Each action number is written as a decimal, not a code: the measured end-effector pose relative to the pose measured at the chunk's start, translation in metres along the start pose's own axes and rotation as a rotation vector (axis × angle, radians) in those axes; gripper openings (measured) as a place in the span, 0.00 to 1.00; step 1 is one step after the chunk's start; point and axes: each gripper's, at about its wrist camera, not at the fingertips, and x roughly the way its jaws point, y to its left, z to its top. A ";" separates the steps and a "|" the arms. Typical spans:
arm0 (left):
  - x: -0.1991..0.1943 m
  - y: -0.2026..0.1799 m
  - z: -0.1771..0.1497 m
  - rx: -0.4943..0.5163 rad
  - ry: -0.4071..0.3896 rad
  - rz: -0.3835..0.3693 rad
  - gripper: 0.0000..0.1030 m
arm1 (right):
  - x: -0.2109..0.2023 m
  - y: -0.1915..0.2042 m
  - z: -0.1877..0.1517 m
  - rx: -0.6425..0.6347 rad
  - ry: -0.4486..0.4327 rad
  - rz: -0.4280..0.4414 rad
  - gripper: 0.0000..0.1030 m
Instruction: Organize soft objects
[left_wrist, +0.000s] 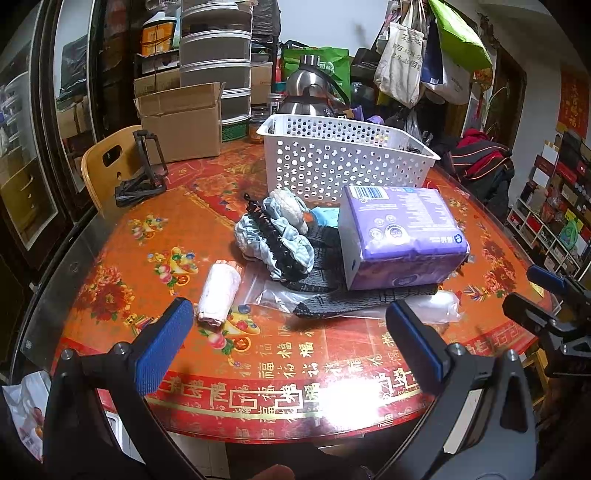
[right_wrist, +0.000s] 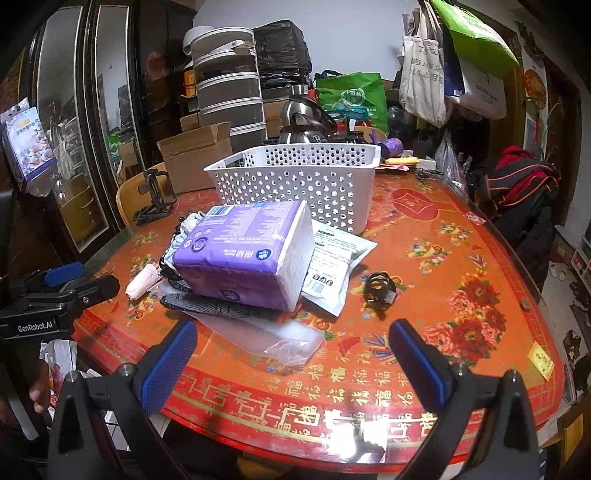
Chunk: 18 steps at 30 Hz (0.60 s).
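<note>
Both our claws, left (left_wrist: 288, 339) and right (right_wrist: 293, 360), hover spread wide and empty over the red patterned bench (left_wrist: 122, 258); at twelve o'clock, a purple tissue pack (left_wrist: 399, 240) rests on grey knit gloves (left_wrist: 354, 299).

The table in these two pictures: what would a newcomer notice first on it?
First, the purple plastic-wrapped tissue pack at the middle, resting tilted on dark grey knitted gloves and other soft things. Behind it stands the white perforated plastic basket. Under all lies the round red table with flower prints, while both open grippers hover at its near edge.
</note>
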 end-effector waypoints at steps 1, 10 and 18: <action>0.000 0.000 0.000 0.000 0.001 0.001 1.00 | 0.000 0.000 0.000 0.000 0.001 0.000 1.00; 0.002 0.001 0.000 -0.002 0.003 0.002 1.00 | 0.000 0.001 0.000 0.000 0.002 -0.001 1.00; 0.003 0.001 0.000 -0.004 0.000 0.001 1.00 | 0.002 0.001 -0.001 -0.002 0.008 0.000 1.00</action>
